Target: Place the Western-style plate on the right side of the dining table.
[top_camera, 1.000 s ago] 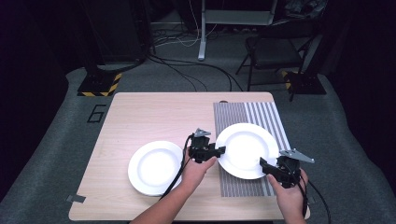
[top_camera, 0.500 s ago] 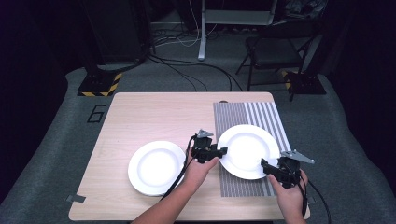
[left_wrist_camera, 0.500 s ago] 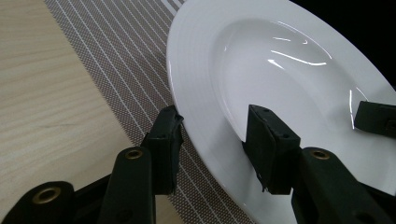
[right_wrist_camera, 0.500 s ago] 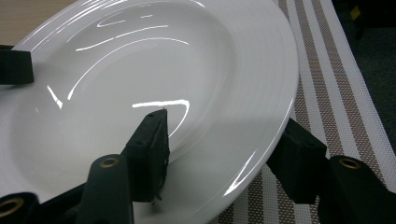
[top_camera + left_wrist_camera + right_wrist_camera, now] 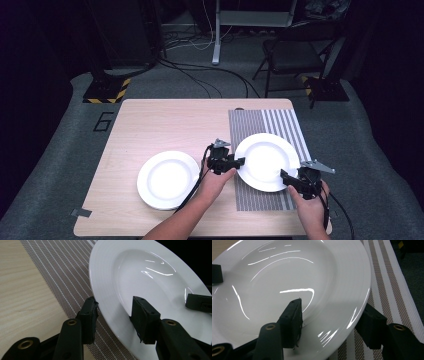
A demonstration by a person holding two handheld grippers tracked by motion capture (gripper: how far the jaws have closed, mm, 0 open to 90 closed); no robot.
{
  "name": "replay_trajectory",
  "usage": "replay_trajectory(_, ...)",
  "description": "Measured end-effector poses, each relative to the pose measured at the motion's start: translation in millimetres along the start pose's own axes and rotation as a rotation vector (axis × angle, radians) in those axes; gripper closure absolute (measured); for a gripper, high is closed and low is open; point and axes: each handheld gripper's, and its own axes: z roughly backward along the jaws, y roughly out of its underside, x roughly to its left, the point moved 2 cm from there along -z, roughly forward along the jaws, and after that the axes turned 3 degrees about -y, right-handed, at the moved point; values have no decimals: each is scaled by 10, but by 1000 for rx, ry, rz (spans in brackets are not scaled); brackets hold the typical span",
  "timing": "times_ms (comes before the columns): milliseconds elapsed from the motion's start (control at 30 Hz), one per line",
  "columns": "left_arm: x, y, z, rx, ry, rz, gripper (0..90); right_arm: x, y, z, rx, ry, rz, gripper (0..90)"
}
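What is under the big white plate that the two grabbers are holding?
Under the plate lies a striped placemat on the wooden table. One jaw of each gripper reaches under its rim. The mat's middle is hidden by the plate.

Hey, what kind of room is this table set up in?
Probably a lab or studio: loose cables cross a carpeted floor, a hazard-striped stand base sits beyond the table, and a folding chair stands nearby.

One marking on the floor

A large dark numeral "6" [image 5: 104, 121] stands on the grey floor mat [image 5: 75, 130], just beside the left edge of the wooden table [image 5: 165, 125] in the high view. No other text, label or brand can be read on anything else.
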Motion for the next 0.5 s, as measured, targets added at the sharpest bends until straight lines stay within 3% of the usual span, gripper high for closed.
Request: replay_trajectory(500, 48, -166, -51, -30, -1, -6, 567, -55, -182, -108, -21, 7, 4, 420)
